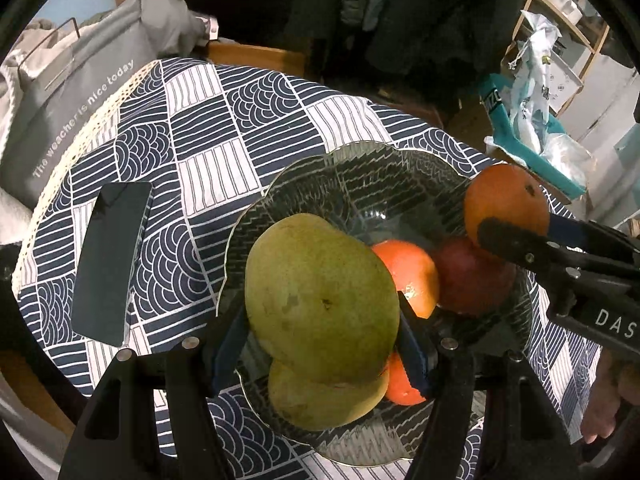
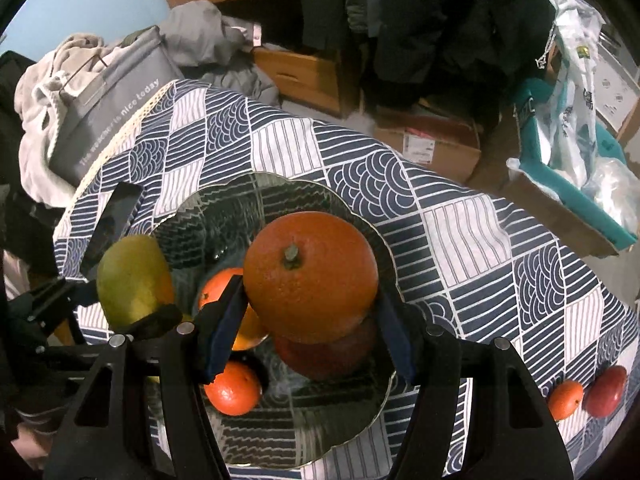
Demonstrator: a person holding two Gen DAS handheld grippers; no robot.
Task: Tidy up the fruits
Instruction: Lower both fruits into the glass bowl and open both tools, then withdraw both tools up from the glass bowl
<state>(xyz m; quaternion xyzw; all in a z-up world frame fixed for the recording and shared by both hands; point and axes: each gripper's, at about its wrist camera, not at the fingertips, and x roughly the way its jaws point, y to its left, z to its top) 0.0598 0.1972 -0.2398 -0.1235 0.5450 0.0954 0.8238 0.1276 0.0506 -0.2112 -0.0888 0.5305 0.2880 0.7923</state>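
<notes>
Pointing steeply down, the left gripper (image 1: 324, 344) pinched a green mango (image 1: 320, 300) over the glass bowl (image 1: 360, 168); at three o'clock, the right gripper (image 2: 312, 320) clamped an orange (image 2: 310, 276).

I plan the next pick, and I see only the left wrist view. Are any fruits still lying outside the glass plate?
Observer: Yes. The right wrist view shows a small orange and a red fruit side by side on the tablecloth, outside the glass plate.
Operator: Does the right gripper clamp the big orange from both sides?
Observer: Yes. The right gripper presses on the big orange from both sides, above the plate.
</notes>
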